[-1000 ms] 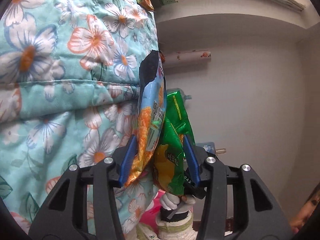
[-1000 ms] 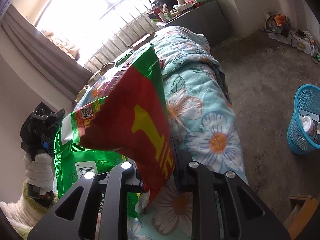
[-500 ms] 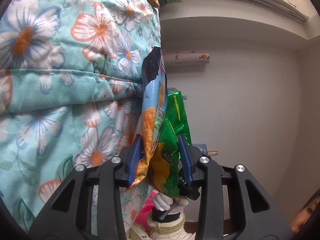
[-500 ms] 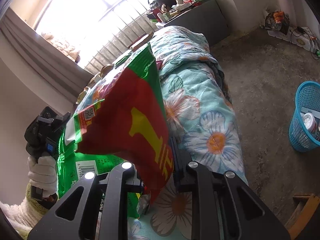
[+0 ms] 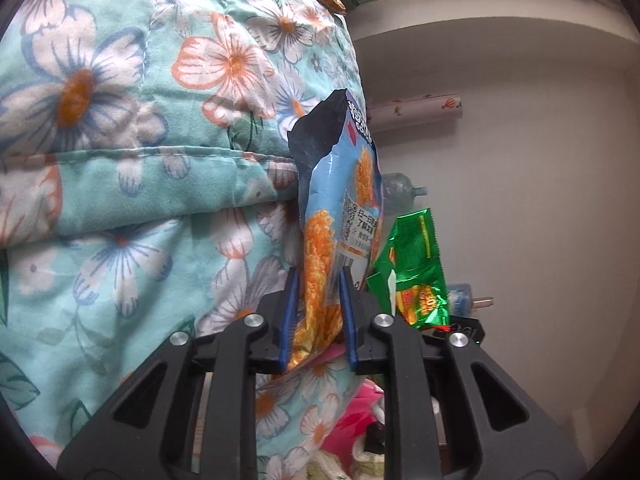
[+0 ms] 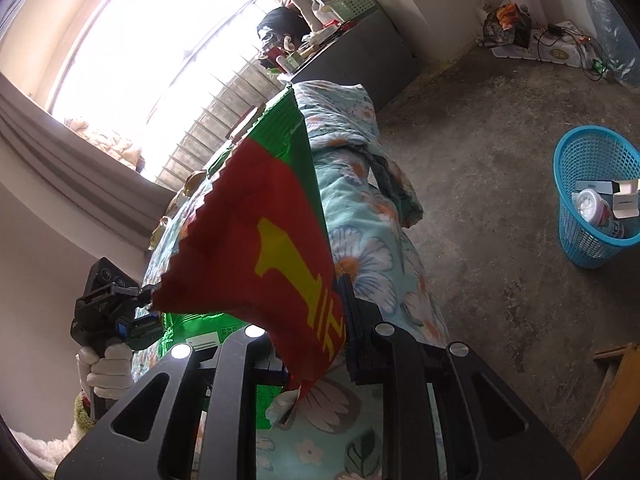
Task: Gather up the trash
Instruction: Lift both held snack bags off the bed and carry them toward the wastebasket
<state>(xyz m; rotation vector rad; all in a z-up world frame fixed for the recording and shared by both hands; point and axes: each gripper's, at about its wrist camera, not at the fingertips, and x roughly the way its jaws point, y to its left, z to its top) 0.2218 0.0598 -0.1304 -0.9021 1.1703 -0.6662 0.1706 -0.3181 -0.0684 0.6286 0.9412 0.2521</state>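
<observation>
My right gripper [image 6: 316, 340], clamping the red wrapper [image 6: 276, 252], sits nearer the blue basket [image 6: 592, 216]; my left gripper [image 5: 318, 316] has just been closing on the blue snack bag [image 5: 340, 216].

Floral quilt [image 5: 120, 200] on the bed, barred window [image 6: 168, 80], bare concrete floor [image 6: 480, 200].

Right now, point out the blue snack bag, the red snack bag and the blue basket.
blue snack bag [image 5: 340, 216], left wrist view, printed front.
red snack bag [image 6: 264, 240], right wrist view, red panel.
blue basket [image 6: 576, 236], right wrist view, mesh wall.
</observation>
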